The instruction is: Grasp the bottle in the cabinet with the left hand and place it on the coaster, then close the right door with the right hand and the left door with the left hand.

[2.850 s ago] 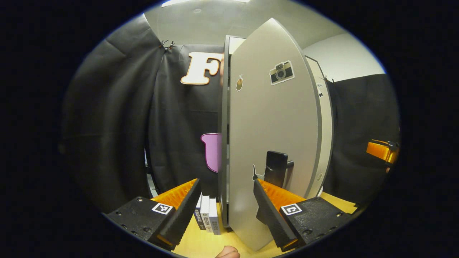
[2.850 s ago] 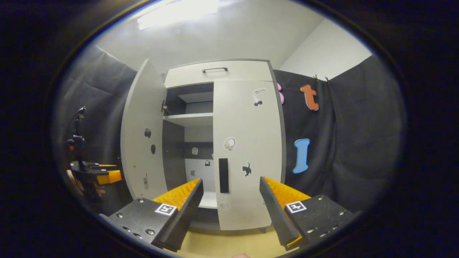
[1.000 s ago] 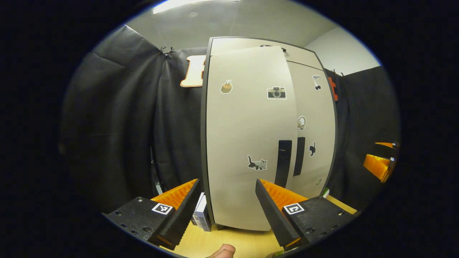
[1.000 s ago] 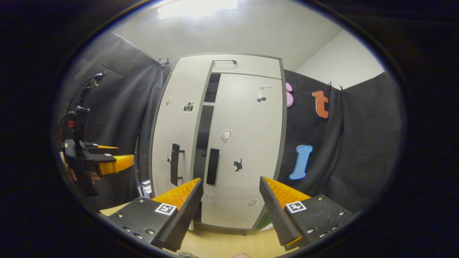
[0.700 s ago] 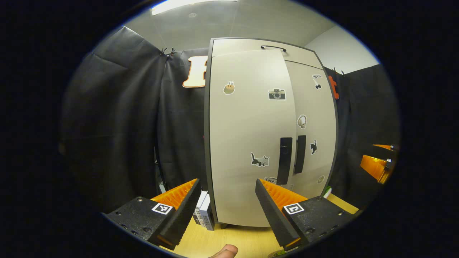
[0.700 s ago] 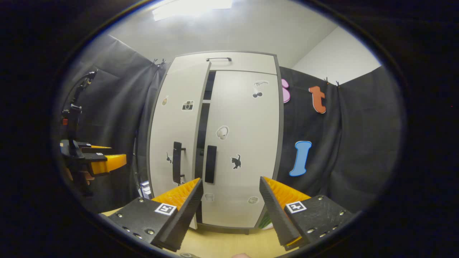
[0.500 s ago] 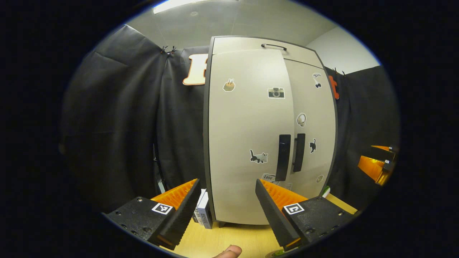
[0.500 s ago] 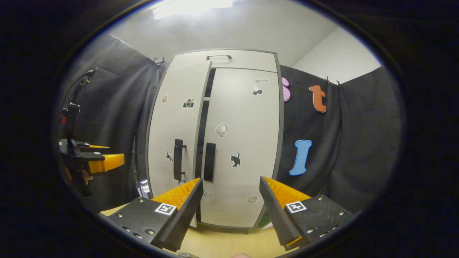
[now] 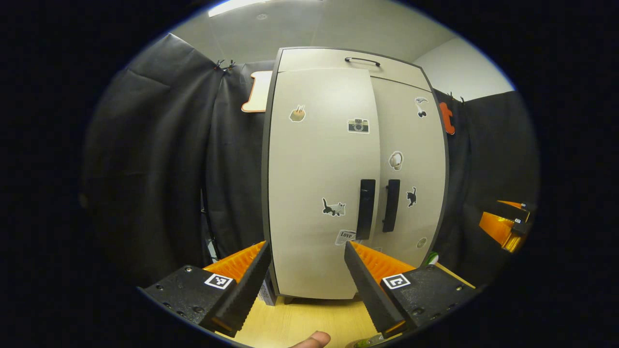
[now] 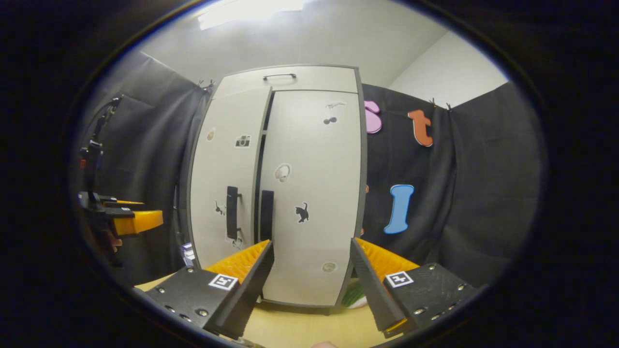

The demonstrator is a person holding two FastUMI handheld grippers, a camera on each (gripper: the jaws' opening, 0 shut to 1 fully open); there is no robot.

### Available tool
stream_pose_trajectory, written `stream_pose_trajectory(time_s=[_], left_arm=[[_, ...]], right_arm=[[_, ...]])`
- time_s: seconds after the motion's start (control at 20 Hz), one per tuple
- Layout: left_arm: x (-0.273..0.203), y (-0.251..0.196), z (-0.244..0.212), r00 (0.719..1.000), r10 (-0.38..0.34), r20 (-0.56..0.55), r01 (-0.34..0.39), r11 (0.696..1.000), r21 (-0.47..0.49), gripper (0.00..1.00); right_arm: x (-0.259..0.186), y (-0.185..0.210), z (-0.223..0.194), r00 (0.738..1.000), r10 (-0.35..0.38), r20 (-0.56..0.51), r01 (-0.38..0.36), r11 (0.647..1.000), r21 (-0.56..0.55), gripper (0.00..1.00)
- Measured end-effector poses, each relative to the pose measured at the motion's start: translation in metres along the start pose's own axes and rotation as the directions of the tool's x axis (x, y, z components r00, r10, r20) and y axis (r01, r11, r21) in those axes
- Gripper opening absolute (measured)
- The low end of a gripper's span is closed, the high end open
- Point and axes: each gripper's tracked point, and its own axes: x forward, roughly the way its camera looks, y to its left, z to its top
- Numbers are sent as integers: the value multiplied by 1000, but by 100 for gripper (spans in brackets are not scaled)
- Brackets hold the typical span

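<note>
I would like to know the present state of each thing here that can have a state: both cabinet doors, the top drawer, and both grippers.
left door: almost shut; in the right gripper view a thin dark gap remains beside it
right door: shut
top drawer: shut
left gripper: open, holding nothing, apart from the cabinet
right gripper: open, holding nothing, apart from the cabinet

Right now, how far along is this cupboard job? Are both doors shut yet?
Nearly finished. The right door sits flush. The left door looks almost closed; the right gripper view shows a thin dark gap beside it. Both the left gripper and the right gripper are open, holding nothing, short of the cabinet. The bottle on its coaster cannot be confirmed.
</note>
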Motion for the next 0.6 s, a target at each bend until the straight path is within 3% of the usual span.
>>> stream_pose_trajectory(time_s=[0.35,0.6], left_arm=[[-2,-14,-1,1000,7,-5,-7,1000,5,97],[-3,-17,3,999,29,14,-29,1000,0,97]], right_arm=[[-6,-46,12,999,-32,24,32,999,19,95],[-13,-58,15,999,-32,31,32,999,19,95]])
